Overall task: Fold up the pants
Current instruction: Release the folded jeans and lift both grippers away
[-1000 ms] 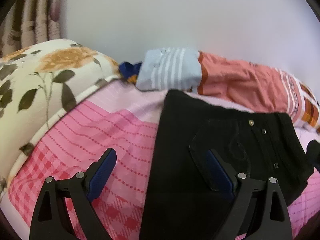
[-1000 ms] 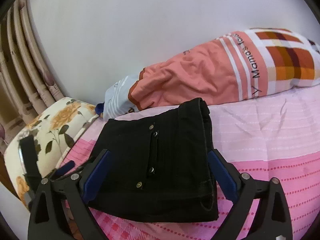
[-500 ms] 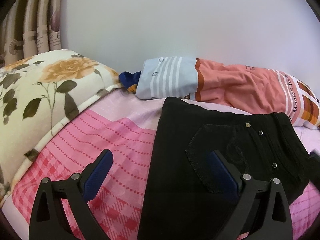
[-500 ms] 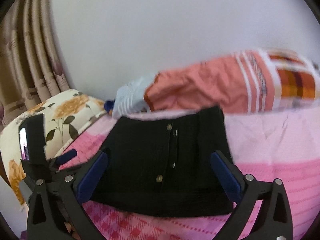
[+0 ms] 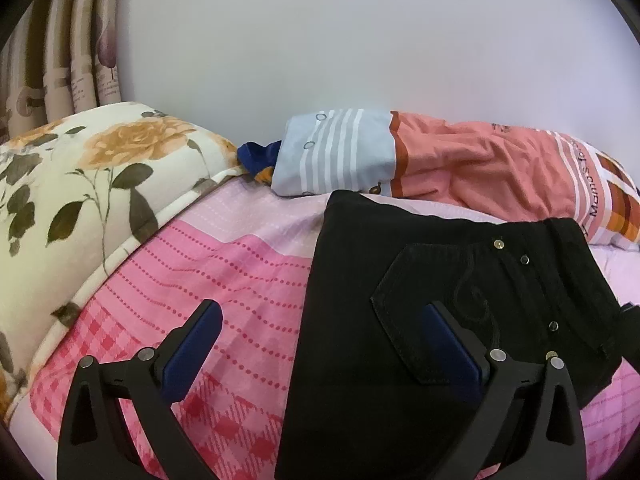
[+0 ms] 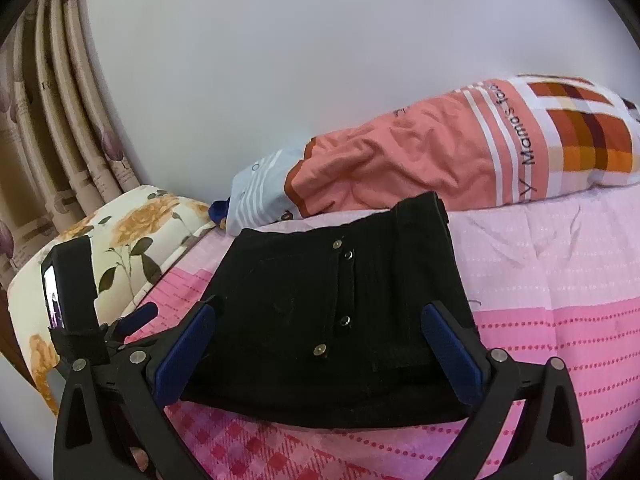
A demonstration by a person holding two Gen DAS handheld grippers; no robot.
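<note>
The black pants point(image 5: 420, 312) lie folded into a flat block on the pink bedsheet point(image 5: 224, 264), back pocket and metal studs facing up. They also show in the right wrist view point(image 6: 320, 312). My left gripper point(image 5: 320, 344) is open and empty above the pants' left edge, one finger over the sheet and one over the pocket. My right gripper point(image 6: 320, 348) is open and empty, its fingers spread either side of the pants' near end, not touching. The left gripper's body point(image 6: 76, 312) shows at the left of the right wrist view.
A floral cushion point(image 5: 80, 192) lies at the left. An orange and striped pillow point(image 5: 480, 168) lies along the white wall behind the pants. Curtains point(image 6: 52, 120) hang at the far left. Pink sheet point(image 6: 560, 288) extends to the right.
Both grippers have drawn back and lifted slightly from the pants, staying open. The pants have not moved.
</note>
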